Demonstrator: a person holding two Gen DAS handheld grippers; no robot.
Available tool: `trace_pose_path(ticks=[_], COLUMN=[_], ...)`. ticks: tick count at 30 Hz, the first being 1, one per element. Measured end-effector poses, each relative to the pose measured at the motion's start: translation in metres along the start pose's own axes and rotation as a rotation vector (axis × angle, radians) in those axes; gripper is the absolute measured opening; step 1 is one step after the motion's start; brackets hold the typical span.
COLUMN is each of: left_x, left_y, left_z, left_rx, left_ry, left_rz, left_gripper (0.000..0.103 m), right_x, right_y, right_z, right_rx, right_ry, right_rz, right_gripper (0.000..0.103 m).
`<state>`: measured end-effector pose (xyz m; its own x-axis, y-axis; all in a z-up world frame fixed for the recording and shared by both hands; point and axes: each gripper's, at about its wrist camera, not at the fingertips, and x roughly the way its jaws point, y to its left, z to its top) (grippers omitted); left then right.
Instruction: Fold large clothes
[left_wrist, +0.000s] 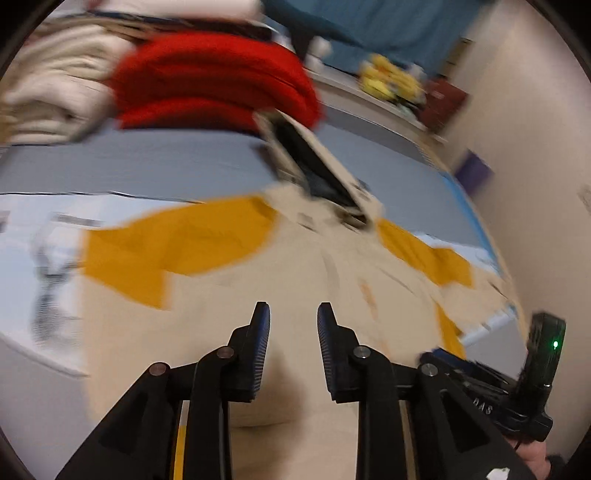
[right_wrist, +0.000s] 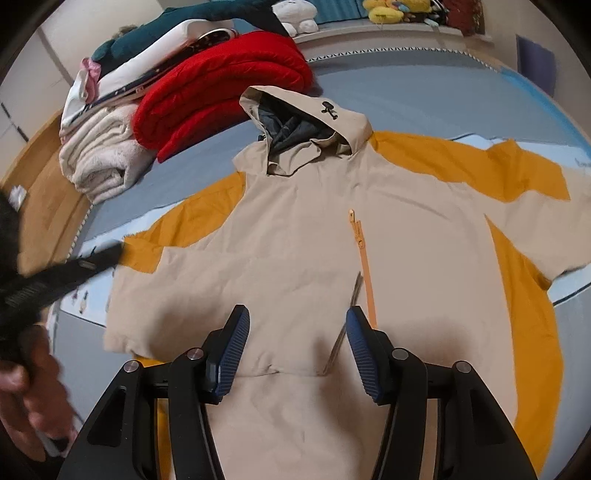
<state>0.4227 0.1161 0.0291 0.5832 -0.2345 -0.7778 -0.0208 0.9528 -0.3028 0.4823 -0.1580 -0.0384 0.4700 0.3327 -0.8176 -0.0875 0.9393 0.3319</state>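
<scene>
A beige and mustard hooded jacket lies spread face up on the blue-grey bed, its hood pointing to the far side and an orange zip running down the chest. My right gripper hovers open over the jacket's lower front, with nothing between its fingers. In the blurred left wrist view my left gripper also stands open above the jacket, its jaws a little apart and empty. The left gripper's dark arm reaches in over the jacket's left sleeve, held by a hand.
A folded red blanket and a white fleece roll are stacked beyond the jacket's left shoulder, with teal and white clothes on top. Plush toys sit on a far ledge. Wooden floor lies left of the bed.
</scene>
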Motion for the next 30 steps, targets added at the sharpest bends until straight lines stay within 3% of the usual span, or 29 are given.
trace_pose_path(ticks=[1,4,6,9,14,18,24,25,26,29,30], left_x=[-0.011,-0.025,-0.007,-0.003,-0.011,-0.009,-0.013,-0.013,-0.013,-0.012,-0.011], left_y=[0.005,0.018,0.022,0.038,0.049,0.066,0.073,0.074,0.075,0.082,0.084], left_z=[-0.001,-0.019,-0.022,-0.017,0.004,0.012,0.017,0.018,0.018,0.018,0.018], left_rx=[-0.017,-0.006,0.027,0.015,0.012,-0.049,-0.055,-0.056,-0.057,-0.068,-0.073], left_ry=[-0.020,-0.075,-0.054,-0.049,-0.109,-0.095,-0.113,-0.115,-0.116,-0.121,-0.122], left_rz=[0.036,0.097,0.187,0.221,0.233,0.217,0.231,0.235,0.242,0.259,0.264], left_gripper=[0.023,0.025,0.025,0.025,0.025,0.025,0.025,0.025,0.025,0.025,0.025], right_x=[0.003,0.017,0.028,0.051,0.088,0.111,0.114,0.112,0.109,0.090,0.073], right_y=[-0.003,-0.015,-0.021,-0.031,-0.045,-0.046,-0.036,-0.035,-0.034,-0.026,-0.021], right_z=[0.000,-0.002,-0.005,-0.013,-0.030,-0.041,-0.034,-0.032,-0.030,-0.013,-0.002], right_rx=[0.020,0.094,0.122,0.179,0.285,0.306,0.273,0.267,0.260,0.201,0.155], right_ry=[0.011,0.050,0.078,0.149,0.261,0.320,0.282,0.267,0.253,0.165,0.094], right_rz=[-0.003,-0.006,0.002,0.043,0.086,0.075,0.072,0.068,0.067,0.080,0.073], right_gripper=[0.023,0.020,0.020,0.023,0.035,0.041,0.038,0.020,0.011,0.008,0.008])
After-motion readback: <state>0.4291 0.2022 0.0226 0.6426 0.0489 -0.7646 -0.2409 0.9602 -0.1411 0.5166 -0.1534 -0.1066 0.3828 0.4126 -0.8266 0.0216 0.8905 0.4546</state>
